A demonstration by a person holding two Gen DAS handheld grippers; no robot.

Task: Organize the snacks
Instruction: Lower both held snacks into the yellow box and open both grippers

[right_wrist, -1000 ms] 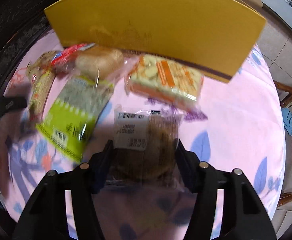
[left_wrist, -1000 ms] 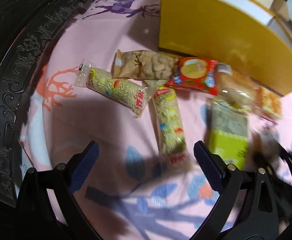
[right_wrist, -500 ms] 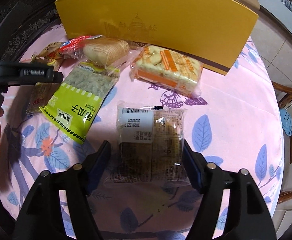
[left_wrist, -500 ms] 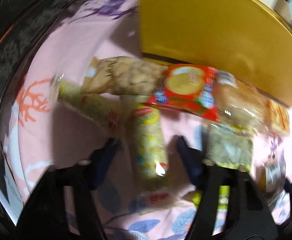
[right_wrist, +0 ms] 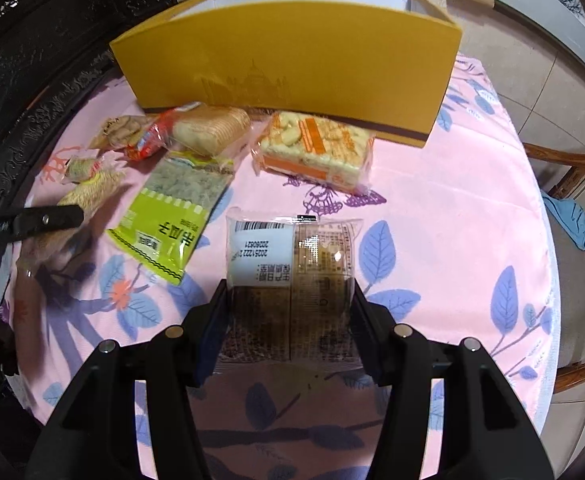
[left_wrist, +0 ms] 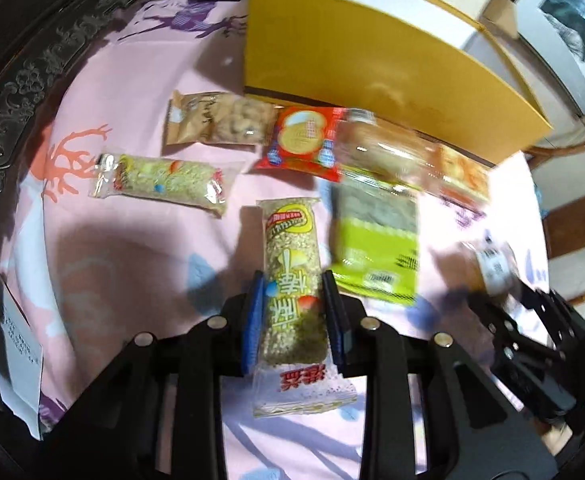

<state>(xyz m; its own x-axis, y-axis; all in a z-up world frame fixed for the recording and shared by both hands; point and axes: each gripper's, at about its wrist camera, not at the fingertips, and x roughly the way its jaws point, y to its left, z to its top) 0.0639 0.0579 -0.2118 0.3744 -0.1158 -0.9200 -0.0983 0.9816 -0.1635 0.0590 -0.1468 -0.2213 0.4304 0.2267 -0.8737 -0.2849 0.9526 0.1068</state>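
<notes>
Left gripper [left_wrist: 291, 314]: blue-padded jaws pinching the long clear-wrapped puffed-rice bar [left_wrist: 290, 280] at mid-length. Right gripper [right_wrist: 290, 322]: jaws hug both sides of the square brown cake packet w/ white date sticker [right_wrist: 292, 280]; looks clamped, can't tell for sure. Both packs sit low over the pink leaf-print tabletop [right_wrist: 452, 220].

Step, I'd say: pick-up w/ both hands. Next calls for lifting both over the front wall of the open yellow cardboard box [right_wrist: 292, 68] behind, w/o dragging the neighbours.

Writing: the sticker shows a barcode & "20251222"; the green seed packet [right_wrist: 172, 216] has Chinese characters, as does the bar.
</notes>
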